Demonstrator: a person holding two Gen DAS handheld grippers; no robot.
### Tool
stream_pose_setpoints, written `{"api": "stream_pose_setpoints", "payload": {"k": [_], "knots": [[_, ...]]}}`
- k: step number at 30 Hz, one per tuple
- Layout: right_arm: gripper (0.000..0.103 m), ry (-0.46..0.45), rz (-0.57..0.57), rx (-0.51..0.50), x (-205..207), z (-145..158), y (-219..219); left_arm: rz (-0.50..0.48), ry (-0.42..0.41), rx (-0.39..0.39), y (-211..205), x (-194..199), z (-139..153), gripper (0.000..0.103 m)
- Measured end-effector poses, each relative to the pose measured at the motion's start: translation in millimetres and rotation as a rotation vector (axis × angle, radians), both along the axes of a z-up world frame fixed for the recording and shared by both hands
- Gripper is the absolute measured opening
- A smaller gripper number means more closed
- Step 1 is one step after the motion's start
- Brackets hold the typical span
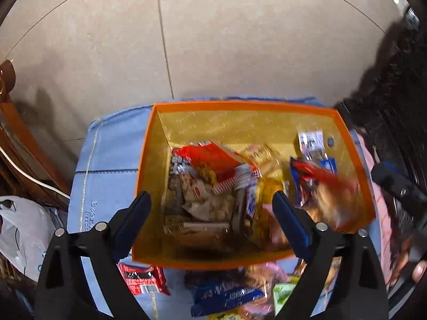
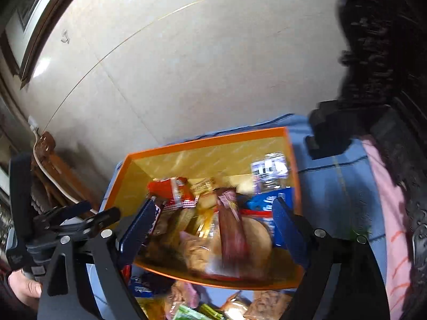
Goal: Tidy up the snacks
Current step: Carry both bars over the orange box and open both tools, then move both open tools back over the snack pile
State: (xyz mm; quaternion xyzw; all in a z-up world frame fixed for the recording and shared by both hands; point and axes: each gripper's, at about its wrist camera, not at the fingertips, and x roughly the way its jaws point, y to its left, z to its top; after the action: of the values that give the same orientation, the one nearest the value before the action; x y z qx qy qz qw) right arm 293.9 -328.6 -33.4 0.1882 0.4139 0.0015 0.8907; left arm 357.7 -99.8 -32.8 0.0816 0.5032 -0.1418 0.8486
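An orange box with a yellow inside stands on a blue cloth and holds several snack packets, among them a red bag and a blurred red and blue bag. My left gripper hangs over the box, open, nothing between its fingers. My right gripper is also open above the orange box, over a blurred brown packet. Loose snacks lie in front of the box: a red packet and a blue packet. The left gripper shows at the left of the right wrist view.
A white plastic bag and wooden furniture with a white cable stand at the left. Dark carved furniture and a pink cloth border the right. Beige floor tiles lie beyond the box. A hand grips the left tool.
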Motion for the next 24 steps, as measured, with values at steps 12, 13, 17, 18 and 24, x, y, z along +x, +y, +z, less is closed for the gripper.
{"api": "stream_pose_setpoints", "payload": {"k": [12, 13, 17, 18, 24], "knots": [[0.096, 0.226, 0.019, 0.002, -103, -61, 1, 0.039, 0.203, 0.039, 36, -87, -59, 0.090], [0.096, 0.243, 0.020, 0.010, -111, -66, 3, 0.048, 0.222, 0.044, 38, -95, -65, 0.090], [0.097, 0.319, 0.033, 0.036, -140, -83, 14, 0.086, 0.291, 0.060, 47, -120, -88, 0.090], [0.097, 0.335, 0.042, 0.041, -147, -87, 18, 0.095, 0.311, 0.061, 49, -127, -94, 0.090], [0.097, 0.341, 0.079, 0.029, -167, -86, 34, 0.154, 0.350, 0.043, 56, -144, -105, 0.091]]}}
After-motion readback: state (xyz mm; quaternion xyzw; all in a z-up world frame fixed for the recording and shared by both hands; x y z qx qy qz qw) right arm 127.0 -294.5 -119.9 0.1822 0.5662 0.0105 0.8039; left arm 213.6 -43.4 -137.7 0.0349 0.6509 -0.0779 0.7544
